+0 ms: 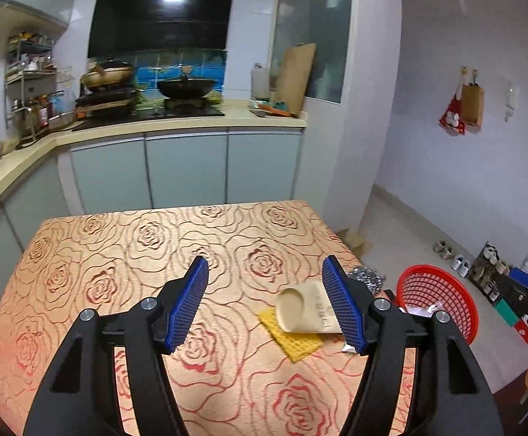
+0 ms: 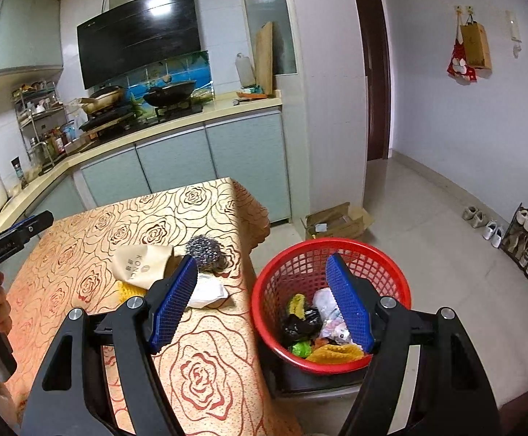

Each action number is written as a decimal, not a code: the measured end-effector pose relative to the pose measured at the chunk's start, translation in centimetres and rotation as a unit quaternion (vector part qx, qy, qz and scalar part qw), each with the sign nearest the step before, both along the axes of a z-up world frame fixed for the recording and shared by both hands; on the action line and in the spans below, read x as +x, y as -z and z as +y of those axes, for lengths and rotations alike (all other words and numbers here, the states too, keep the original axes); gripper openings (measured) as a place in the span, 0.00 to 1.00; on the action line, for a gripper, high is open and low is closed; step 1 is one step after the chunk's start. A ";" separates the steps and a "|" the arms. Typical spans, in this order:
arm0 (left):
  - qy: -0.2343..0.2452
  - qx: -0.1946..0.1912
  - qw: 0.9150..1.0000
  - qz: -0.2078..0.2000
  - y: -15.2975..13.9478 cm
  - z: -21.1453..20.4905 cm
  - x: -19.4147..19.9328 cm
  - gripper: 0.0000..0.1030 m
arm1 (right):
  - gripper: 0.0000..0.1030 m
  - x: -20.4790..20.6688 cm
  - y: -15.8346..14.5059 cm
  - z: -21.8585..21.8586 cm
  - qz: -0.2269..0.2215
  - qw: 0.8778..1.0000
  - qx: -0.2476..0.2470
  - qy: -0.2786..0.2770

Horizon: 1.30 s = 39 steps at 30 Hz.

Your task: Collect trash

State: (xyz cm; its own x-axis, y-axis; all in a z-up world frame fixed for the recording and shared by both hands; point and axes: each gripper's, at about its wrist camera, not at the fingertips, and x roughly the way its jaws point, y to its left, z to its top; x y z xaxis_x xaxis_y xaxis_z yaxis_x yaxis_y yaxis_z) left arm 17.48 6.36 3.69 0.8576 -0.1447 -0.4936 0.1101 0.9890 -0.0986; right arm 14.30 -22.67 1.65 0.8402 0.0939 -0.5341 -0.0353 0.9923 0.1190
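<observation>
Jaws apart and empty on both tools — the left gripper [image 1: 264, 299] hangs over the rose-patterned surface [image 1: 136, 247], the right gripper [image 2: 260, 298] straddles its edge. Just right of the left jaws lie a beige paper cup [image 1: 300, 309] on a yellow cloth [image 1: 293, 345], a steel scourer [image 1: 367, 278] beyond. Under the right jaws' right finger stands the red basket [image 2: 300, 265] — wrappers and scraps inside; a white crumpled wrapper [image 2: 209, 290] rests beside the left finger.

Tan paper cup [image 2: 142, 265] lies tipped on table; red basket [image 2: 391, 272] holds trash.
</observation>
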 end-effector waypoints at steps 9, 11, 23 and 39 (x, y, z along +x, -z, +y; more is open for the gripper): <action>0.001 0.001 1.000 0.011 0.9 0.5 -0.3 0.64 | 0.78 0.0 -0.1 1.0 -0.006 1.000 -0.001 -0.007; 0.003 0.001 1.000 0.014 1.2 0.3 -0.2 0.64 | 0.78 0.1 -0.2 1.1 -0.005 1.000 -0.001 -0.008; 0.030 0.007 0.999 0.030 3.0 -1.7 1.8 0.78 | 0.78 0.5 0.0 1.0 -0.001 1.000 0.001 -0.006; 0.066 0.012 0.994 0.087 6.9 -4.4 7.8 0.80 | 0.78 1.9 1.1 -0.1 0.013 1.000 0.002 0.009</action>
State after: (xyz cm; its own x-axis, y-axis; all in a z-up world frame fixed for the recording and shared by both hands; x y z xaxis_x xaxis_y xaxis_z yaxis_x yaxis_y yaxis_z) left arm 25.24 2.01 -3.19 0.7328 -0.2373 -0.6377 0.2228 0.9692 -0.1047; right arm 16.25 -22.77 0.53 0.8275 0.0800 -0.5557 -0.0135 0.9923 0.1228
